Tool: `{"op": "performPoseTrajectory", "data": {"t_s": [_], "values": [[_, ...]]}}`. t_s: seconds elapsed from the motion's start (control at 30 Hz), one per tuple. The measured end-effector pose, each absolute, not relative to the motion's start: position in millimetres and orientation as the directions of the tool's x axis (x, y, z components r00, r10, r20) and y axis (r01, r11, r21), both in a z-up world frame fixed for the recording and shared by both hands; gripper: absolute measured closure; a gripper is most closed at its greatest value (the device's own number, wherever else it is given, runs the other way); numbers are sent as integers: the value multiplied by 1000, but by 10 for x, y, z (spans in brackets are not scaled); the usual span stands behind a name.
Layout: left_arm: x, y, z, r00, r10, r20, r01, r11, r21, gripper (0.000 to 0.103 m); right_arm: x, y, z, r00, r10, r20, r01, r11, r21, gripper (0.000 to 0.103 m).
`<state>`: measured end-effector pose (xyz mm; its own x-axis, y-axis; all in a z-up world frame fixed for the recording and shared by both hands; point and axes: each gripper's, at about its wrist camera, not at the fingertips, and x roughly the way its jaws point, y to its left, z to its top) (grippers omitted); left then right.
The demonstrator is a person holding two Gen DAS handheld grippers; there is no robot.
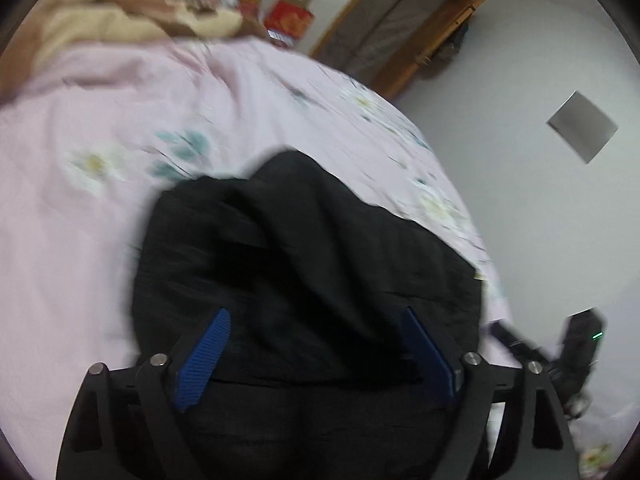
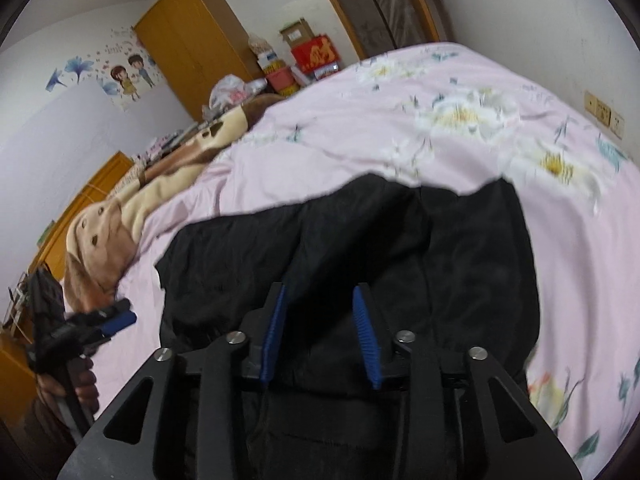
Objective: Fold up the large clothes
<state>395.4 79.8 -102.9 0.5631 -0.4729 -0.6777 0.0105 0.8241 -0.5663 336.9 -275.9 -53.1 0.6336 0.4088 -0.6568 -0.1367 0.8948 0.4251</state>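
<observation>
A bed (image 2: 460, 92) with a pink flowered cover fills most of both views, and the pictures are a little blurred. On the cover lies a large black garment (image 2: 400, 248), bunched into loose folds, and it reaches back under both grippers. In the left wrist view the same garment (image 1: 304, 256) rises to a rounded hump in the middle.

Behind the bed stands a yellow wooden wardrobe (image 2: 192, 40), and a brown and cream plush blanket (image 2: 120, 216) lies along the far edge of the cover. Near the wardrobe is a red box (image 2: 316, 54) among other small items.

The right gripper (image 2: 320, 292) is over the garment with its 2 blue fingers (image 2: 366, 340) apart; cloth lies between them, but they are not closed on it. The left gripper (image 1: 318, 316) has its 2 blue fingers (image 1: 200, 360) spread wide, with the black cloth between and below them. In the right wrist view the left gripper (image 2: 120, 318) shows at the left edge, over the pink cover just beside the garment
</observation>
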Motion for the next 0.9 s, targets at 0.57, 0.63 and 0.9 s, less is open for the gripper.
{"op": "performPoseTrajectory", "data": {"t_s": [0.57, 0.63, 0.9], "values": [[4342, -83, -1193, 413, -544, -731, -29, 794, -607, 79, 3391, -2646, -649, 611, 440, -658, -202, 891, 408, 55], [4300, -66, -993, 455, -548, -701, 7, 790, -613, 84, 3365, -2587, -634, 618, 393, -681, -226, 918, 325, 55], [4063, 0, -280, 554, -601, -576, 128, 745, -654, 86, 3714, -2249, -755, 637, 282, -717, -240, 957, 163, 55]]}}
